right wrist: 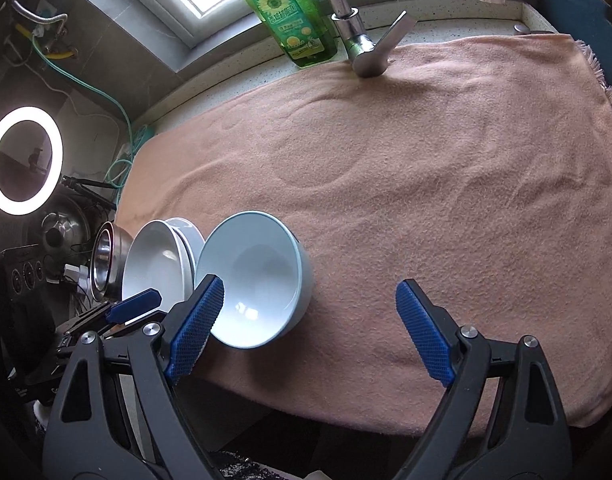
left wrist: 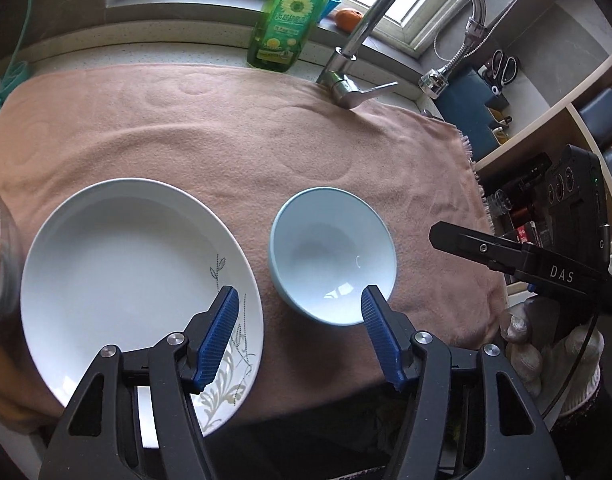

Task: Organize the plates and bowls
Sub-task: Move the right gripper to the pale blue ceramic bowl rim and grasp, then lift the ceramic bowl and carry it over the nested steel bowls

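A white plate with a grey leaf pattern lies on the pink towel, and a light blue bowl stands upright just to its right. My left gripper hovers open above the gap between them, its left pad over the plate's rim and its right pad over the bowl's near rim. In the right wrist view the bowl sits by the left pad of my open right gripper, and nothing is gripped. The plate lies beyond it.
A metal bowl stands left of the plate at the towel's edge. A green soap bottle, a faucet and an orange line the back. Shelves are on the right, a ring light on the left.
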A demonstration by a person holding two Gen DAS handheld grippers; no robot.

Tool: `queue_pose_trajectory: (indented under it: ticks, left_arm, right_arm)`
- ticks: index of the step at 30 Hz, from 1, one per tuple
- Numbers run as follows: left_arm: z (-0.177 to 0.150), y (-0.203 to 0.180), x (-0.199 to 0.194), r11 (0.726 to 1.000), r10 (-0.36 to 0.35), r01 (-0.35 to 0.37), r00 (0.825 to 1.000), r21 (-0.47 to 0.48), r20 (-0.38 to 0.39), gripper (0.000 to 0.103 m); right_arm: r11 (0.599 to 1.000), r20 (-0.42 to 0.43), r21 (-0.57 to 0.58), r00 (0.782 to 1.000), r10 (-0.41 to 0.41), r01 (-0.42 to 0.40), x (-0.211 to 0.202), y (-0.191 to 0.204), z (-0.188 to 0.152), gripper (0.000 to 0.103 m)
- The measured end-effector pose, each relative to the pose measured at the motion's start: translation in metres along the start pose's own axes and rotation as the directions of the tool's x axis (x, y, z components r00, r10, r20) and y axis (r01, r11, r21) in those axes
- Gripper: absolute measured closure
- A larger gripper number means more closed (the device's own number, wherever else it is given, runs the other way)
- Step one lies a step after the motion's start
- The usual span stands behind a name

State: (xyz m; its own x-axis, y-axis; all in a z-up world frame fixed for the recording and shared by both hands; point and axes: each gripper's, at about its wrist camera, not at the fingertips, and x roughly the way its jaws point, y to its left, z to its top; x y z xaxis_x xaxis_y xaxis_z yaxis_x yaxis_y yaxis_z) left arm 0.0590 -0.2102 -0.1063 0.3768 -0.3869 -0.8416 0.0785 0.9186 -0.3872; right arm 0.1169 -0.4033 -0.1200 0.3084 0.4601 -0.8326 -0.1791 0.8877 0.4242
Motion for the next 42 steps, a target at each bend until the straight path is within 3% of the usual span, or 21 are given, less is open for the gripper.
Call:
queue_pose_trajectory:
  ticks: [2,5,9,15,25,35,42]
  left_arm:
    - [-0.004,0.000,0.002,0.999,-0.008,0.008,1.000,-0.034,0.009,0.044]
    - [-0.008,0.005,0.012,0.993,-0.051,0.050,0.999,-0.110,-0.010,0.056]
    - [-0.006,0.000,0.020,0.995,-0.019,0.017,1.000,-0.098,-0.020,0.065]
    - [0.000,0.000,0.026,0.996,-0.006,0.004,1.000,-0.084,-0.023,0.066]
    - [0.015,0.003,0.036,0.997,0.044,-0.046,0.999,-0.062,-0.032,0.073]
    - [0.020,0.010,0.040,0.996,0.067,-0.070,0.996,-0.060,-0.055,0.088]
    - [0.019,0.010,0.042,0.995,0.070,-0.074,0.996,-0.071,-0.054,0.091]
  right_arm:
    - [1.000,0.022,0.008,1.000,0.009,-0.009,-0.002,-0.001,-0.001,0.015]
    - [1.000,0.036,0.006,0.999,0.021,-0.021,0.000,-0.002,0.000,0.021]
    - [0.999,0.022,0.022,0.999,0.036,-0.036,0.009,-0.005,-0.002,0.035]
    - [0.996,-0.027,0.050,0.997,0.076,-0.074,0.029,-0.008,-0.007,0.055]
    - [0.995,-0.047,0.045,0.995,0.087,-0.085,0.042,-0.005,-0.001,0.066]
    - [0.998,-0.079,0.018,0.995,0.063,-0.062,0.053,-0.001,-0.002,0.091]
    - [0.999,-0.075,0.035,0.996,0.042,-0.039,0.053,-0.001,-0.001,0.092]
